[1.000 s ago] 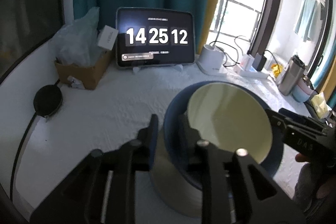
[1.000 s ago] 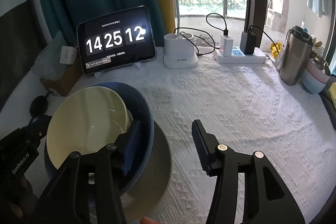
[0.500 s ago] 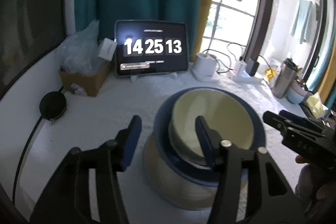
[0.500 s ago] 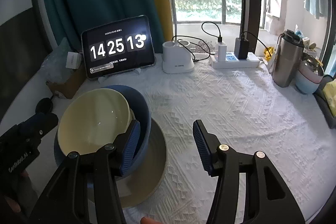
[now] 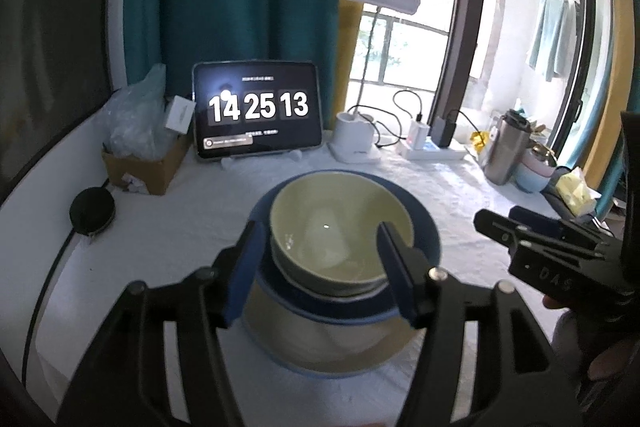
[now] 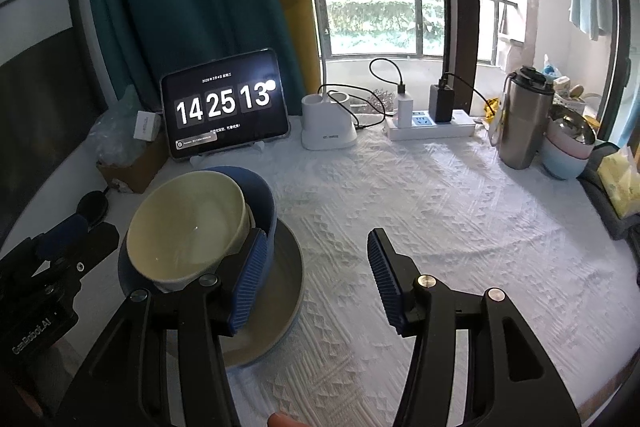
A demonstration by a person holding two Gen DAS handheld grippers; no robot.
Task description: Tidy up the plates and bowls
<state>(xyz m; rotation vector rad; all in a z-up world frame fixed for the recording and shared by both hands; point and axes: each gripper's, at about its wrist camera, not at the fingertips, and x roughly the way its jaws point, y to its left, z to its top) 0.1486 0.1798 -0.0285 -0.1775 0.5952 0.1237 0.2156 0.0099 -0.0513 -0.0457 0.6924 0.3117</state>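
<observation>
Left tool [image 5: 320, 259] is opening; a second ago its pads were pinching the blue bowl's rim, now they are standing clear of the stack, with nothing between them pressed. The stack, tipped earlier, is now sitting level. Left tool is also backing off and rising. Judgement: the nesting step is done and the release is finishing.

Right tool [image 6: 316, 267] is holding open and empty, as before, with only tablecloth between its pads; its left pad is overlapping the stack in view, and contact there cannot be told.

Stack location: on the tabletop, at 6 o'clock from the tablet [image 5: 258, 109], at 9 o'clock of the right tool. Cream bowl [image 5: 340, 231] is nesting inside the blue bowl [image 5: 420, 223], both sitting on the plate [image 5: 332, 343].

Materials: cream bowl is glossy, round, deep, catching a point highlight. Blue bowl is matte, wider. Plate is grey-beige with a blue edge, shallow. Tablecloth [image 6: 440, 207] is white, woven with a raised diamond pattern. Pads are blue, ribbed.
</observation>
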